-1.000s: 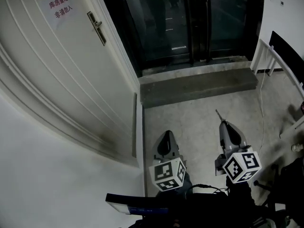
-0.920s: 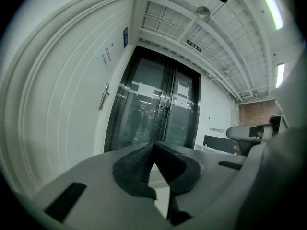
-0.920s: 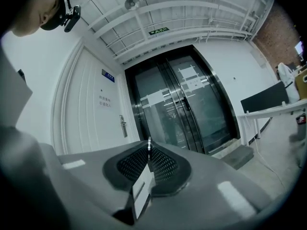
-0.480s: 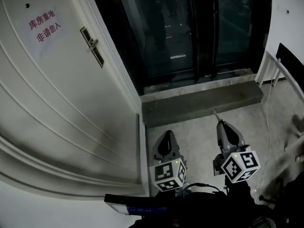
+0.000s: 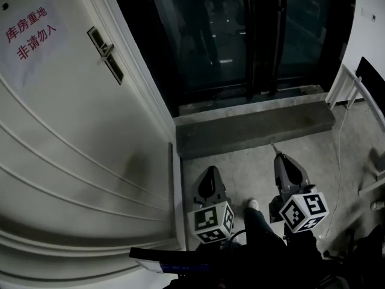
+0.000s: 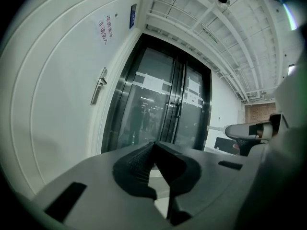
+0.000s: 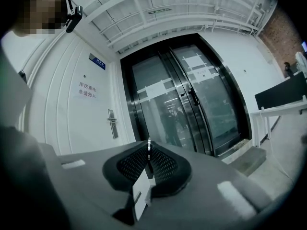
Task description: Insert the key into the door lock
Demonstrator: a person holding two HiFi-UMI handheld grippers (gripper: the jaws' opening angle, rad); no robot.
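A white door (image 5: pixel 72 137) fills the left of the head view. Its metal lock plate with handle (image 5: pixel 106 54) sits high up, below a sign with red characters (image 5: pixel 27 34). My right gripper (image 5: pixel 280 156) is shut on a thin key (image 5: pixel 274 147) that pokes forward from its jaws, far from the lock. In the right gripper view the key (image 7: pixel 149 146) stands up between the pads, a white tag (image 7: pixel 142 195) hangs under it, and the lock plate (image 7: pixel 112 123) lies left of it. My left gripper (image 5: pixel 210 172) is shut with nothing in it; the handle (image 6: pixel 99 85) is far off.
Dark glass double doors (image 5: pixel 240 35) stand ahead behind a low concrete step (image 5: pixel 252 122). A white railing (image 5: pixel 352 95) and a thin cable (image 5: pixel 338 161) run along the right. A shoe (image 5: pixel 252 205) shows between the grippers on the grey floor (image 5: pixel 240 167).
The view has shifted, so door, sign and lock plate slid left and look larger. A shoe has come into sight between the grippers. Both grippers keep their places and stay shut.
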